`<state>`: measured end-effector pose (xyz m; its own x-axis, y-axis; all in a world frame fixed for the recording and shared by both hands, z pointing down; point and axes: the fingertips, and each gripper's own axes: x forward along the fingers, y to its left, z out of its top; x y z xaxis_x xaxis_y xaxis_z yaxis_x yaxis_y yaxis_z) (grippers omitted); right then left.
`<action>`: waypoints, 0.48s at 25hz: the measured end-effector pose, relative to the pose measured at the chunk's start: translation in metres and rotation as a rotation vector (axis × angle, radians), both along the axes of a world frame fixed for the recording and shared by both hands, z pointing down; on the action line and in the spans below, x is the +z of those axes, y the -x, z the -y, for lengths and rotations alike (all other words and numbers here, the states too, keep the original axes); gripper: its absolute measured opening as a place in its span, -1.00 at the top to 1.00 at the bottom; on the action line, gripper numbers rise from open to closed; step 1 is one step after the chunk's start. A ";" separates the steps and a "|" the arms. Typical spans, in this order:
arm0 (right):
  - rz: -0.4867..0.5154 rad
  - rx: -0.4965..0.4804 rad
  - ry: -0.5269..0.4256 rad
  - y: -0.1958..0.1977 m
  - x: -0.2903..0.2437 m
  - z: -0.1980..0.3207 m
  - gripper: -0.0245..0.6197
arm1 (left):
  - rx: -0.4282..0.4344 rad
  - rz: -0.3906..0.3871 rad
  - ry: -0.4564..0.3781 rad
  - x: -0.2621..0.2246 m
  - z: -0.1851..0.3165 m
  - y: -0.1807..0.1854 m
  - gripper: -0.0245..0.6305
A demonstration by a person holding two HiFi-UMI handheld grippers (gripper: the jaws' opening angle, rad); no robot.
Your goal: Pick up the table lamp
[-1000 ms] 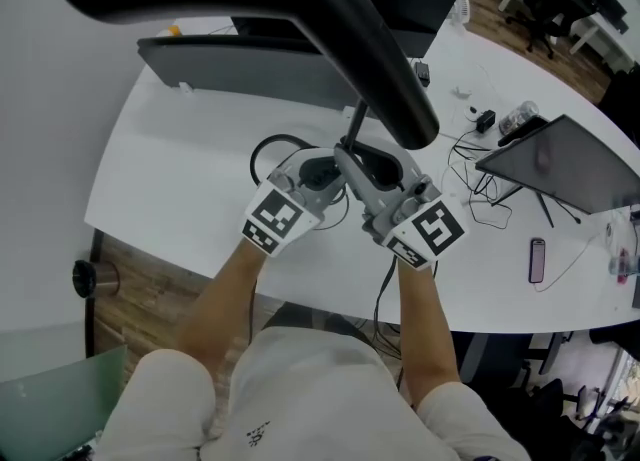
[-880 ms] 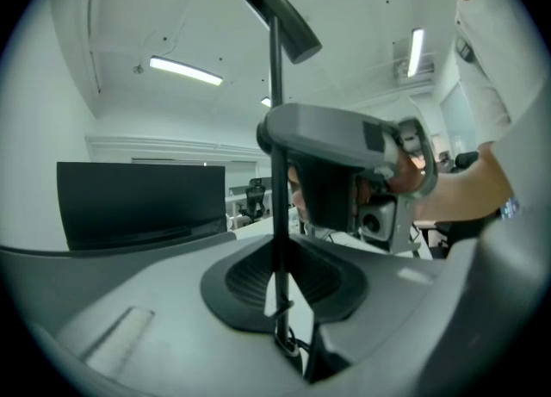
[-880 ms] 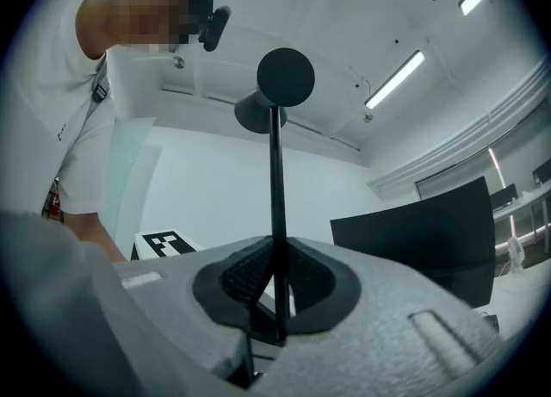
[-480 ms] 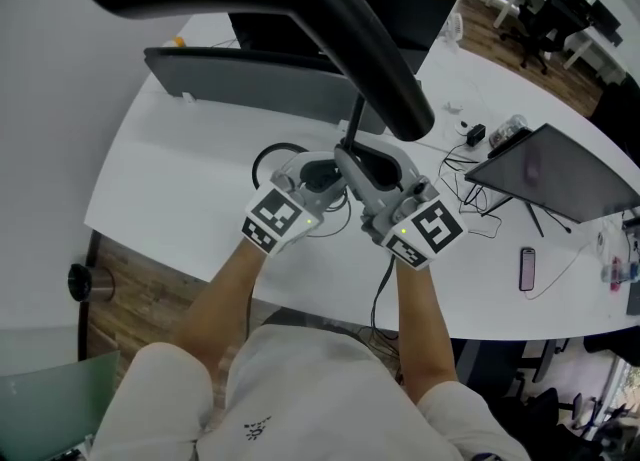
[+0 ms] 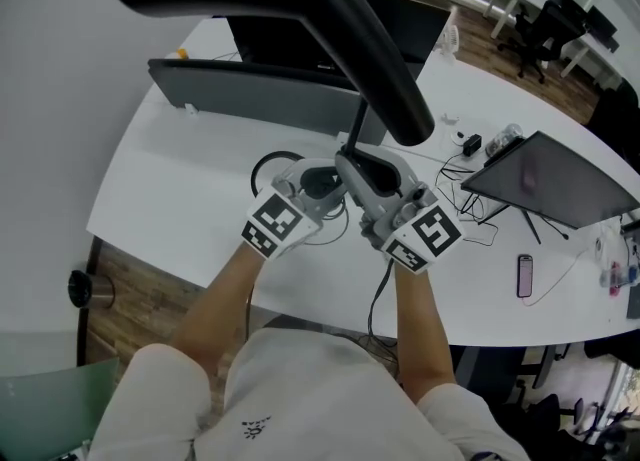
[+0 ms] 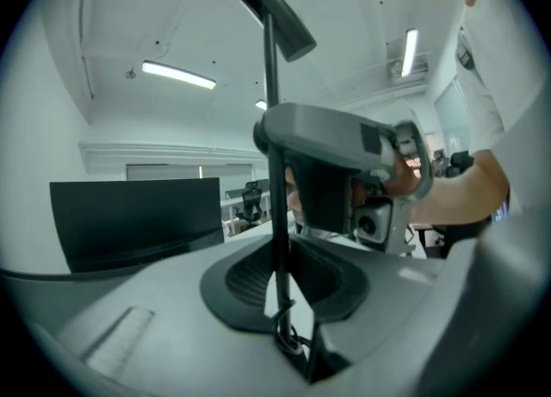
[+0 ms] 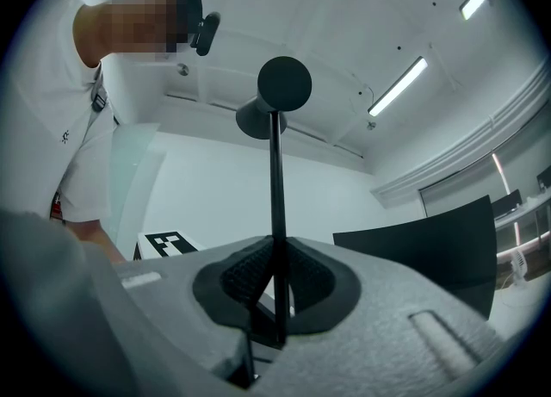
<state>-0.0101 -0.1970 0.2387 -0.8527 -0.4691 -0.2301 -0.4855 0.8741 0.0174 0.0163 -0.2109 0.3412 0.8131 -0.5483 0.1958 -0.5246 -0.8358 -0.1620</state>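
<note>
The table lamp is black, with a thin stem and a big curved head that looms close at the top of the head view. Over the white table, my left gripper and right gripper meet at the stem from either side. In the left gripper view the stem runs up between the pads of my left gripper, which is shut on it. The right gripper view shows my right gripper likewise shut on the stem below the lamp head. The lamp's base is hidden.
A black cable loop lies on the table under the grippers. Behind stand a grey panel and a dark monitor. To the right are a dark slanted screen, loose cables and a phone. A metal cup stands on the floor at left.
Both grippers have risen a little with the lamp stem held between them. Neither grip has changed.
</note>
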 end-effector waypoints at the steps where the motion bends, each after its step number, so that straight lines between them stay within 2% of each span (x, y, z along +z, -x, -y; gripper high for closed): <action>1: -0.002 0.000 -0.002 0.000 0.000 -0.001 0.81 | -0.001 0.006 -0.002 0.000 0.000 0.000 0.79; 12: 0.004 0.001 0.002 0.001 0.002 0.000 0.81 | 0.004 0.018 0.005 0.003 -0.001 0.000 0.79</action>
